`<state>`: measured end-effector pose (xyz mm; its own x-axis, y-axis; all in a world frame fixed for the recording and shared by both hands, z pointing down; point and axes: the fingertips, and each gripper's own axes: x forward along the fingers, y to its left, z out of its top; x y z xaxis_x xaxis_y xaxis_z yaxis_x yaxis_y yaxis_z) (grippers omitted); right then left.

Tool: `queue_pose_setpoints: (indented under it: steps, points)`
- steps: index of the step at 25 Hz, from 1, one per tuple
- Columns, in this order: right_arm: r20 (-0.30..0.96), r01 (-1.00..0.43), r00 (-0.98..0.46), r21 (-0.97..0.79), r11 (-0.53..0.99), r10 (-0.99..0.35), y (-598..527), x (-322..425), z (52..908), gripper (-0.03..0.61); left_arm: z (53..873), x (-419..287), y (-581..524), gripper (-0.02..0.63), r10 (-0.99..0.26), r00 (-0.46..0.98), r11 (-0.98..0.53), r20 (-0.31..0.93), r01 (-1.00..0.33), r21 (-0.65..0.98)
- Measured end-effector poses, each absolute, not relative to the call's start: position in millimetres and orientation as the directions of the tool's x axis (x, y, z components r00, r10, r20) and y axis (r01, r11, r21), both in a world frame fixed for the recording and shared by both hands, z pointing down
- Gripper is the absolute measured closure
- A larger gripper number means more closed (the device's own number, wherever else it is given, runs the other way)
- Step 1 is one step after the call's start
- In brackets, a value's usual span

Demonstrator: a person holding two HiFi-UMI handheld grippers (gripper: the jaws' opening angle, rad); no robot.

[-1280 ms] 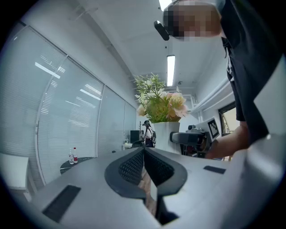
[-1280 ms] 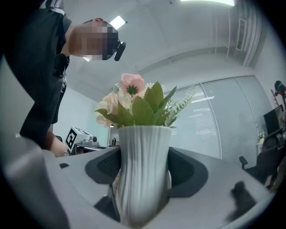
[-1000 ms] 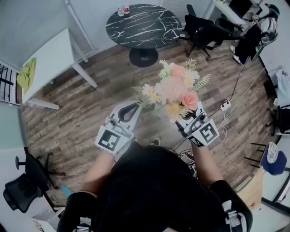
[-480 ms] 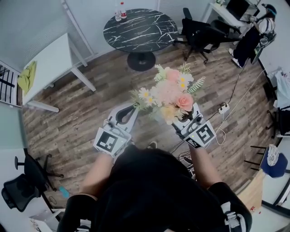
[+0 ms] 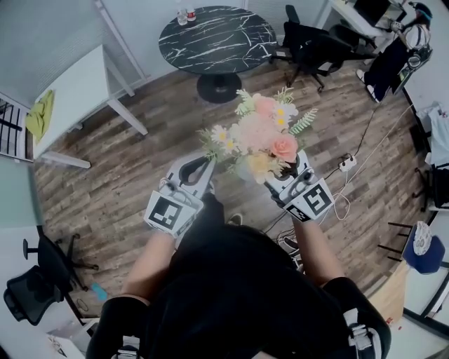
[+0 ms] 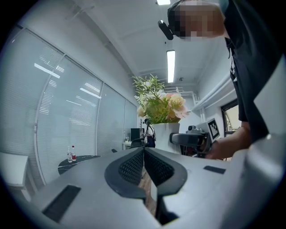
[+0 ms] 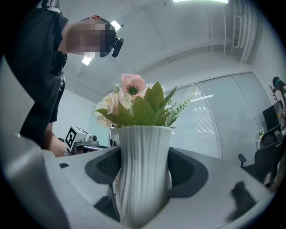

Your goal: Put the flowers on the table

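A bouquet of pink, peach and white flowers (image 5: 261, 137) stands in a white ribbed vase (image 7: 143, 172). My right gripper (image 5: 291, 172) is shut on the vase, its pads pressed against both sides, and holds it upright in the air above the wooden floor. The vase itself is mostly hidden under the blooms in the head view. My left gripper (image 5: 198, 168) hangs beside the bouquet to its left, jaws closed together with nothing between them. The round black marble table (image 5: 215, 38) stands ahead. In the left gripper view the flowers (image 6: 160, 103) and the right gripper (image 6: 192, 138) show off to the right.
Two small bottles (image 5: 186, 14) stand on the marble table's far edge. A white desk (image 5: 74, 95) with a yellow cloth (image 5: 38, 116) is at the left. Black office chairs (image 5: 312, 45) sit to the right of the table, and cables with a power strip (image 5: 345, 165) lie on the floor.
Both grippers and the bouquet have shifted a little toward the marble table. The grip on the vase is unchanged.
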<state>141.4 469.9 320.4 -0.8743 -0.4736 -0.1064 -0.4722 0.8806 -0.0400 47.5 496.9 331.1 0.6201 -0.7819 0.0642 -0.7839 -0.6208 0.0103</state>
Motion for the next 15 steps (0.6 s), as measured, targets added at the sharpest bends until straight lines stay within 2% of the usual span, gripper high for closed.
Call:
queue_pose_setpoints:
  steps: [15]
  points:
    - [-0.073,-0.509,-0.857,-0.046,0.86,-0.511,380.5,99.0,328.9,0.252,330.0,10.0,395.4,0.6,-0.741,0.671,-0.671,0.041,-0.741,-0.005]
